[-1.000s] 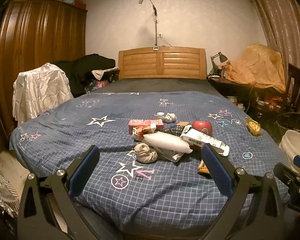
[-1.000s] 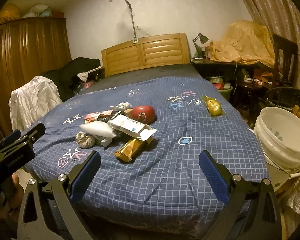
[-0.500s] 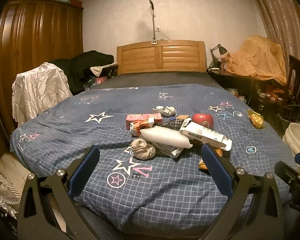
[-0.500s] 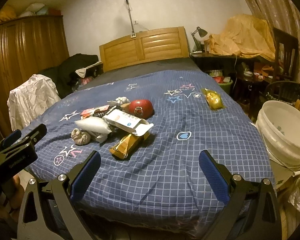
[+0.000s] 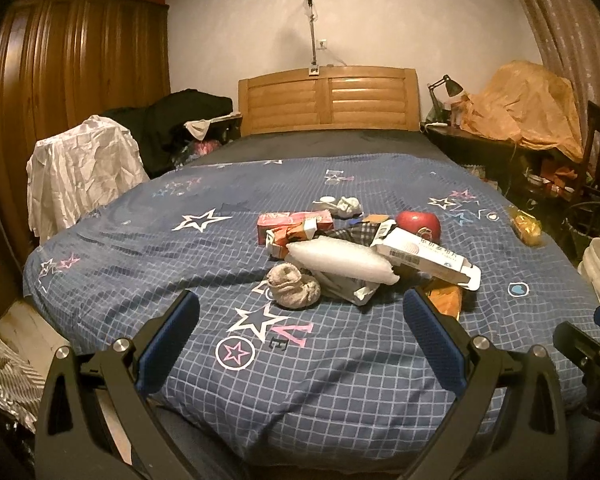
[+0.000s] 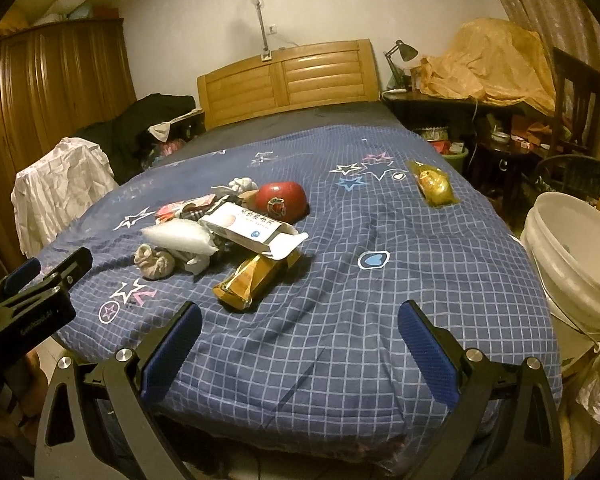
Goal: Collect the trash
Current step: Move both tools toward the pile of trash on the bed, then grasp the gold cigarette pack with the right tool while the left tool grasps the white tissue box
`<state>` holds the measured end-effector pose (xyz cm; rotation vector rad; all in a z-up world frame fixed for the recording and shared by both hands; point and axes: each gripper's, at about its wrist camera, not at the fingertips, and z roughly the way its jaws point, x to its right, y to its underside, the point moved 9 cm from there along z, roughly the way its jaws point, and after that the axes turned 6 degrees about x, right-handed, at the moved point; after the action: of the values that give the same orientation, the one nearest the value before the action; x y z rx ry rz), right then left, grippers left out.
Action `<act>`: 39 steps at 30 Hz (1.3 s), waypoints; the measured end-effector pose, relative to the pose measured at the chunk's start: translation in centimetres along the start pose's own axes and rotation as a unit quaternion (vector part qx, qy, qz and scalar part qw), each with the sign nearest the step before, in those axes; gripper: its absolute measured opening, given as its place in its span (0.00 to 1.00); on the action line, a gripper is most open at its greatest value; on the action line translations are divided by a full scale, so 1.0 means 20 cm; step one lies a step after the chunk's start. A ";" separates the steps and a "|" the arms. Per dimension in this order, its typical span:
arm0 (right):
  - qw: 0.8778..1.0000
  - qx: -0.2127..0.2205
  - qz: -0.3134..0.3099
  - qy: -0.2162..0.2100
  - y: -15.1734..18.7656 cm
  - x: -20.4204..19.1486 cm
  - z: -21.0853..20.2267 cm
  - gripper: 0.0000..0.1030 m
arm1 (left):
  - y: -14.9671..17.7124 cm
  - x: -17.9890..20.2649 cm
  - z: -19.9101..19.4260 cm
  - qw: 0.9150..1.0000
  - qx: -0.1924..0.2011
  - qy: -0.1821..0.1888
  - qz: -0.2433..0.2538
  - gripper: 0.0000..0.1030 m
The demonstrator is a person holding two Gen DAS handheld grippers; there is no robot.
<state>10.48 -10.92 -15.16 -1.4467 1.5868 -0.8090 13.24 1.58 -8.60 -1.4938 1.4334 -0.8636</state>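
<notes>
A heap of trash lies mid-bed: a white air cushion [image 5: 340,260], an open white carton [image 5: 428,258], a pink box [image 5: 296,220], a grey balled sock [image 5: 294,290], a red apple-shaped thing [image 6: 282,200] and a gold wrapper [image 6: 256,278]. A yellow packet [image 6: 434,184] lies apart at the bed's right. A white bucket [image 6: 580,256] stands right of the bed. My left gripper [image 5: 300,340] is open and empty, short of the heap. My right gripper [image 6: 300,346] is open and empty over the bed's front edge.
The bed has a blue checked star quilt [image 5: 204,248] and a wooden headboard [image 5: 328,100]. A wardrobe [image 5: 72,100] and a cloth-draped chair [image 5: 80,172] stand left. A cluttered desk [image 6: 480,92] and dark chair stand right.
Both grippers have moved forward toward the bed; the heap looks larger and nearer. Both stay open and empty.
</notes>
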 end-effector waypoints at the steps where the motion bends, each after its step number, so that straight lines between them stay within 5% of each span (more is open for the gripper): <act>1: 1.000 0.001 -0.002 0.001 0.00 0.00 0.01 0.95 | 0.00 0.00 0.00 1.000 -0.001 0.000 0.000 0.95; 26: 0.999 0.001 -0.033 -0.007 -0.09 -0.15 0.19 0.95 | 0.06 -0.11 0.09 0.999 -0.028 -0.026 -0.014 0.95; 35: 0.999 -0.009 -0.008 -0.040 -0.12 -0.21 0.29 0.95 | 0.08 -0.33 0.11 0.995 -0.035 -0.077 -0.052 0.95; 39: 0.996 -0.057 0.019 -0.066 -0.04 -0.28 0.43 0.78 | 0.10 -0.34 0.13 0.995 -0.042 -0.077 -0.054 0.95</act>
<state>18.45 -5.01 -17.52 -1.5141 1.5763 -0.5951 14.13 8.78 -10.90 -1.6767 1.2994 -0.7434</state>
